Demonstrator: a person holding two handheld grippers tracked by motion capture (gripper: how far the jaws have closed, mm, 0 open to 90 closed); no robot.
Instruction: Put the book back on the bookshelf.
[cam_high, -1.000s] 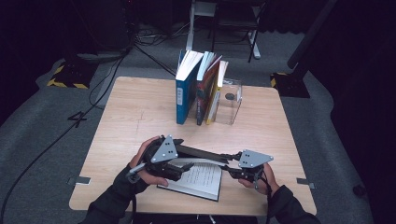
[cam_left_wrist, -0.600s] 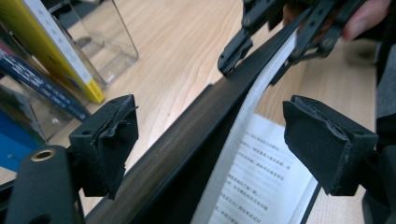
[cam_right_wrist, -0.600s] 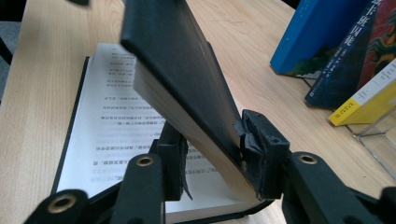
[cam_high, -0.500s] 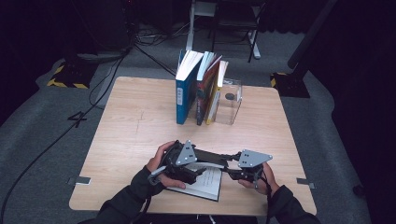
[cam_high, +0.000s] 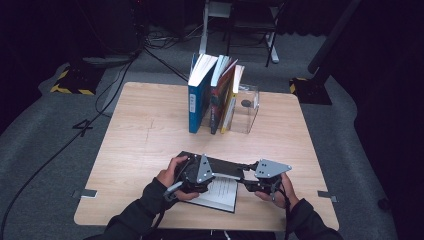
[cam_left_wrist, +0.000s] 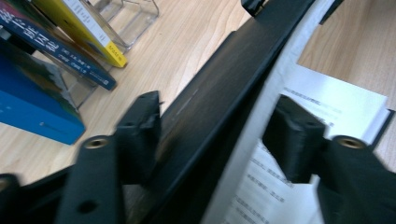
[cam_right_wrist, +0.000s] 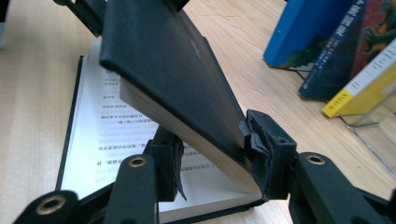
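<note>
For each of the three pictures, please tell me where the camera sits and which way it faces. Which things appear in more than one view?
High view: above the person's side, facing forward and down on the table; forearms, hands, left gripper and right gripper.
Left gripper view: rides that gripper, facing along its jaws astride the black book.
Right gripper view: rides that gripper, facing along its jaws gripping the book's raised half.
Shared: the black book and the standing blue book.

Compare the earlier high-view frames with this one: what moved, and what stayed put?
The left gripper swung rightward across the open black book, carrying its raised half over toward closing; that half sits between its jaws. The right gripper stayed at the book's right end, clamped on that half. The standing books didn't move.
</note>
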